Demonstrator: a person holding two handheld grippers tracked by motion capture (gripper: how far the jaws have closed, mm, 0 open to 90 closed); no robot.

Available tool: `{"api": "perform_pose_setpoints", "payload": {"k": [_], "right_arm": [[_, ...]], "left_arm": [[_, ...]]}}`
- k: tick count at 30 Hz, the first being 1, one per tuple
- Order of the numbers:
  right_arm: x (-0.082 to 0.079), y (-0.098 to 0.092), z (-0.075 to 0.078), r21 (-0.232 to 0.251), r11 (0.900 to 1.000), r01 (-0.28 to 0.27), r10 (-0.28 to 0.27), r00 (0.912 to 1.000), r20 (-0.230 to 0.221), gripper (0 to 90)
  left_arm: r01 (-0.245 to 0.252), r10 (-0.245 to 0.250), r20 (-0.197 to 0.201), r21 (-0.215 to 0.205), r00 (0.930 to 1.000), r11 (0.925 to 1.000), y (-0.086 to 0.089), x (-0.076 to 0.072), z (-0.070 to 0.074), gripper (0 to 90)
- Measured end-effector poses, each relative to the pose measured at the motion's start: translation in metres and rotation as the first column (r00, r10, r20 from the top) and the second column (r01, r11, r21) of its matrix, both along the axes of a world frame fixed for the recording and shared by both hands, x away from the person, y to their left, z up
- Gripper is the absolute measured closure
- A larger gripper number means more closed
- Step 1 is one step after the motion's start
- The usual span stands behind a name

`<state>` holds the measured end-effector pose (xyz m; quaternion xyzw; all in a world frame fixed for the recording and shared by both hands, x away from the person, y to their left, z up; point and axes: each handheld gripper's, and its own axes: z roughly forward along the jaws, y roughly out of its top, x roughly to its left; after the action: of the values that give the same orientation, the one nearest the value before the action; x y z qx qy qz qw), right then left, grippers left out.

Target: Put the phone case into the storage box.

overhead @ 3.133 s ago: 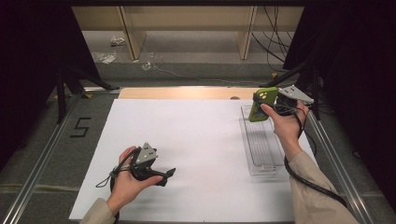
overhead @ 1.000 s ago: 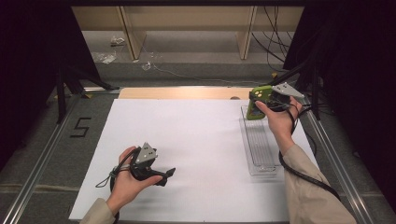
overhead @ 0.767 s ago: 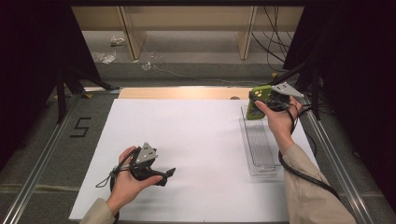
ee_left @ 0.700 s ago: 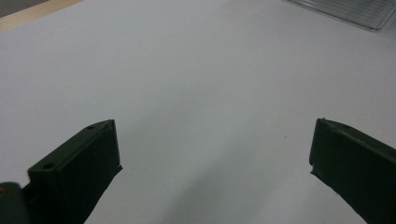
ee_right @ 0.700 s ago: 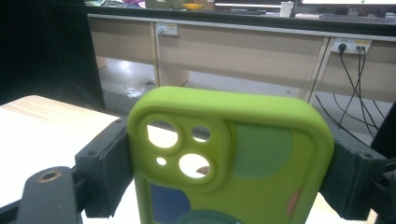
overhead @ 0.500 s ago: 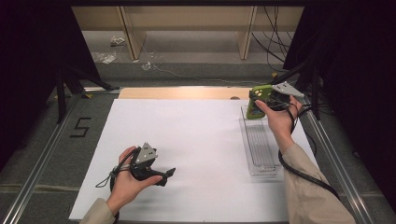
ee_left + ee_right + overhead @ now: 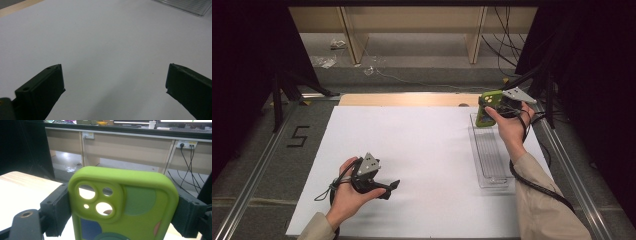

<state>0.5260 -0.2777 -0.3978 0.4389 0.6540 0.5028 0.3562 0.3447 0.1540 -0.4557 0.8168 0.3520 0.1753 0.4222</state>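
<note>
Compared with the earliest frame, your right gripper (image 7: 486, 111) has carried the green phone case (image 7: 486, 107) slightly farther from you, to the far end of the clear tray (image 7: 490, 161); within the last second nothing shifts. Its fingers (image 7: 56, 207) are clamped across the case's two long edges, holding it upright above the tray's far end. Your left gripper (image 7: 384, 187) rests low over the white desk (image 7: 422, 150) with its fingers (image 7: 43, 87) spread apart and nothing between them.

Risk, as a judgement: the case is soft, matte silicone with rounded corners and a raised camera surround. It may flex or twist between the fingers, then tip out of alignment with the narrow, hard, ribbed tray.
</note>
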Motion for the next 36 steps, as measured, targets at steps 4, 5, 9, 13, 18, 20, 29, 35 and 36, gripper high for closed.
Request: {"api": "perform_pose_setpoints", "payload": {"k": [4, 5, 9, 13, 18, 20, 29, 35, 36], "right_arm": [[0.0011, 0.0000, -0.0006, -0.002, 1.000, 0.000, 0.000, 1.0000, 0.000, 17.1], [0.0014, 0.0001, -0.0008, -0.002, 1.000, 0.001, -0.001, 1.0000, -0.001, 17.1], [0.0024, 0.0004, -0.0011, -0.003, 1.000, 0.003, -0.003, 1.0000, -0.004, 17.1], [0.0035, 0.0006, -0.0014, -0.007, 1.000, 0.004, -0.004, 1.0000, -0.003, 17.1], [0.0048, 0.0014, -0.0026, -0.010, 1.000, 0.006, -0.006, 1.0000, -0.005, 17.1], [0.0051, 0.0020, -0.0030, -0.013, 1.000, 0.007, -0.007, 1.0000, -0.006, 17.1], [0.0065, 0.0029, -0.0026, -0.016, 1.000, 0.013, -0.013, 0.9999, -0.004, 17.1], [0.0085, 0.0045, -0.0028, -0.015, 1.000, 0.016, -0.016, 0.9998, -0.009, 17.1], [0.0089, 0.0048, -0.0028, -0.016, 1.000, 0.015, -0.015, 0.9999, -0.009, 17.1]], "left_arm": [[-0.001, 0.001, 0.001, 0.000, 1.0000, 1.0000, 0.0001, 0.0000, 0.0001, 1.0], [-0.001, 0.001, 0.001, 0.000, 1.0000, 1.0000, 0.0001, 0.0000, 0.0000, 1.0], [0.001, -0.001, 0.000, 0.003, 1.0000, 1.0000, 0.0000, 0.0000, -0.0001, 1.0], [0.000, 0.000, -0.001, 0.001, 1.0000, 1.0000, 0.0002, 0.0001, -0.0002, 1.0], [-0.001, 0.001, 0.001, -0.001, 1.0000, 1.0000, 0.0001, 0.0000, 0.0000, 1.0], [0.000, 0.000, 0.000, 0.001, 1.0000, 1.0000, 0.0002, 0.0000, 0.0000, 1.0], [0.001, -0.001, -0.002, 0.005, 1.0000, 1.0000, -0.0002, -0.0003, -0.0005, 1.1], [0.001, -0.001, -0.003, 0.002, 1.0000, 1.0000, -0.0001, -0.0002, -0.0007, 1.1], [0.001, -0.001, -0.003, 0.002, 1.0000, 1.0000, -0.0001, -0.0002, -0.0007, 1.1]]}}
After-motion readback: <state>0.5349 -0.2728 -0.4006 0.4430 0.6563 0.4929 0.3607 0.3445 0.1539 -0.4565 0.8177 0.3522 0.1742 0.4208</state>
